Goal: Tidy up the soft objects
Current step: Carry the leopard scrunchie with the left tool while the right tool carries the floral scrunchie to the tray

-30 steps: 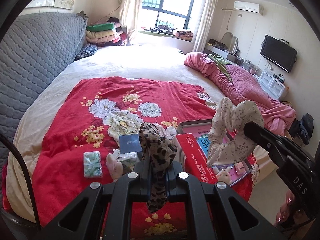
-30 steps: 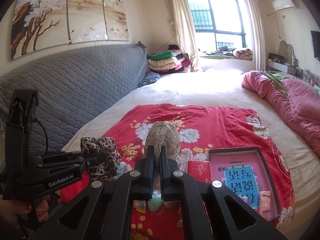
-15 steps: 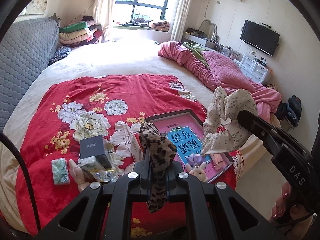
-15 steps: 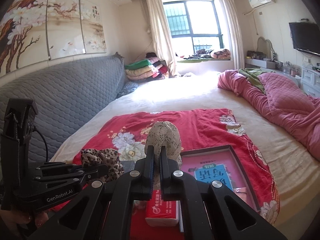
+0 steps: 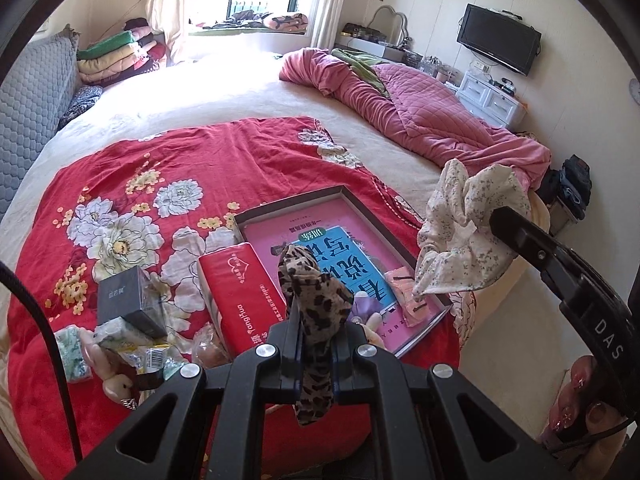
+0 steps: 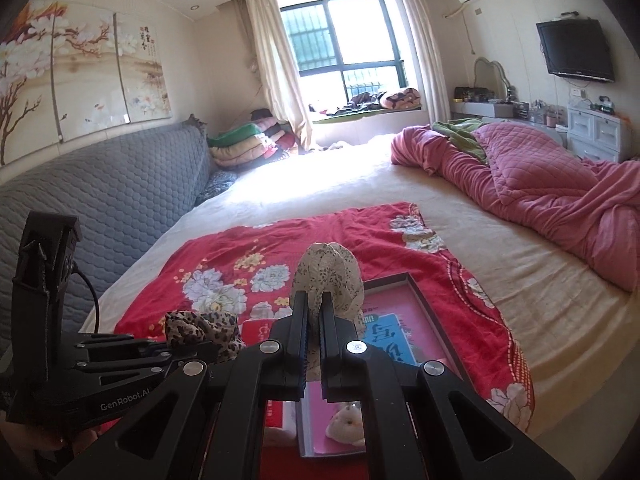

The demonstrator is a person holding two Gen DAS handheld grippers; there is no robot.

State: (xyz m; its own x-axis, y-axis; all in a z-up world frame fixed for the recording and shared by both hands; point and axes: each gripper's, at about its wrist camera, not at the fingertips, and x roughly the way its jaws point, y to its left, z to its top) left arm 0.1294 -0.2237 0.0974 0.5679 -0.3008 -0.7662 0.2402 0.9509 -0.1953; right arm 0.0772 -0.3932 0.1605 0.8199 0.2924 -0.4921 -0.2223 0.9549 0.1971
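Above the shallow dark-rimmed pink tray (image 5: 404,252) on the red floral blanket (image 5: 132,184): your left gripper (image 5: 313,322) is clamped on the leopard-print fabric scrunchie (image 5: 314,300), your right gripper (image 6: 314,308) is clamped on the cream floral-print fabric scrunchie (image 6: 330,276), both clear of the tray.
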